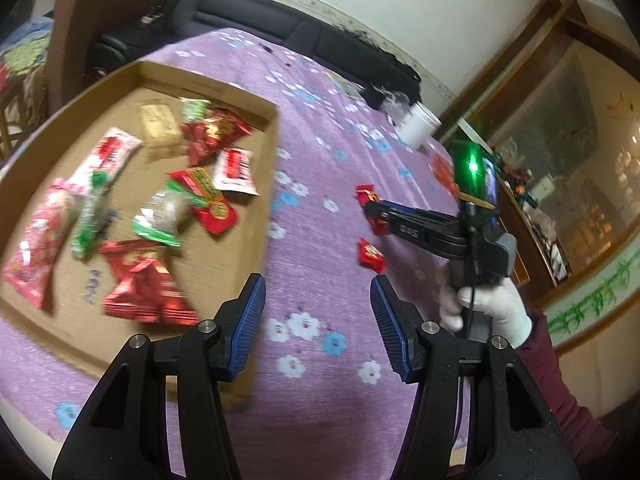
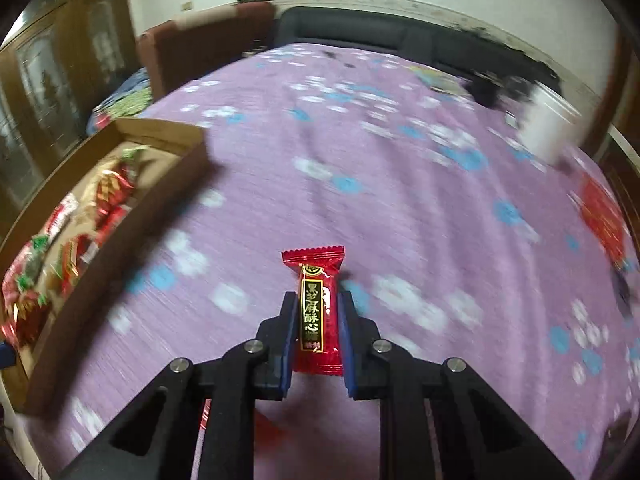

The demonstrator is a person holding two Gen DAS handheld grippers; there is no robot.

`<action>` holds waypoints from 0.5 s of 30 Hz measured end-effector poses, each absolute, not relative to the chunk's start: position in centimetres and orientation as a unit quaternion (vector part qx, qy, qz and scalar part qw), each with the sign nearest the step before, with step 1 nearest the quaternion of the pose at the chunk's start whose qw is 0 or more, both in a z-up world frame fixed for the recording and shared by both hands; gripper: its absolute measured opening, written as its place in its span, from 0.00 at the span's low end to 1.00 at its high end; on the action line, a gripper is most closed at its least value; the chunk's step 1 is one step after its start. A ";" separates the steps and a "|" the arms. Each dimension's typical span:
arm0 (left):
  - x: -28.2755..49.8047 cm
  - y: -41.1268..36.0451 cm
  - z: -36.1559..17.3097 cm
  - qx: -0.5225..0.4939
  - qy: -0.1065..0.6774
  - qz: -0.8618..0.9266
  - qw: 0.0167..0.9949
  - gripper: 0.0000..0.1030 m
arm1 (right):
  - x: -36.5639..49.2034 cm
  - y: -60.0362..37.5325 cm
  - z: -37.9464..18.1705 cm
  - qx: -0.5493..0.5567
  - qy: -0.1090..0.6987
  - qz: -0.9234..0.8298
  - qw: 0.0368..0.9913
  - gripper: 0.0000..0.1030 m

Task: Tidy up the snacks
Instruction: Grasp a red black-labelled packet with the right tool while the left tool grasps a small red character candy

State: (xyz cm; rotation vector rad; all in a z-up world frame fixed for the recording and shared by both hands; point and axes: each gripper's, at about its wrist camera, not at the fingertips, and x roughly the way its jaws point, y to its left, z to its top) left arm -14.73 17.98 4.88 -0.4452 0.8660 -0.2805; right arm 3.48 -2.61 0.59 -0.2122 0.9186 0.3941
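Candy (image 2: 318,312) between right hand-held gripper (image 2: 318,300) pads

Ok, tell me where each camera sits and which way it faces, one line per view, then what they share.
Left wrist: rides the left tongs, open and empty, looking down at the purple floral cloth and cardboard box; also shows the right tongs in a white-gloved hand.
Right wrist: rides the right tongs, shut on a red candy, facing across the cloth.
Shared: box, cloth, white jar, dark sofa.
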 end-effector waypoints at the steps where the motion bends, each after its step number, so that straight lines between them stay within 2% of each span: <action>1: -14.4 17.2 4.8 -0.206 0.420 -0.142 0.872 0.53 | 3.2 -4.0 0.5 -0.094 0.443 0.180 0.873 0.22; 9: -11.9 11.4 4.0 -0.154 0.452 -0.178 0.860 0.53 | 2.2 -11.7 -0.1 0.012 0.438 0.162 0.884 0.24; 15: -9.1 8.3 3.2 -0.118 0.457 -0.169 0.865 0.53 | 1.3 -11.2 -0.1 -0.009 0.420 0.153 0.895 0.24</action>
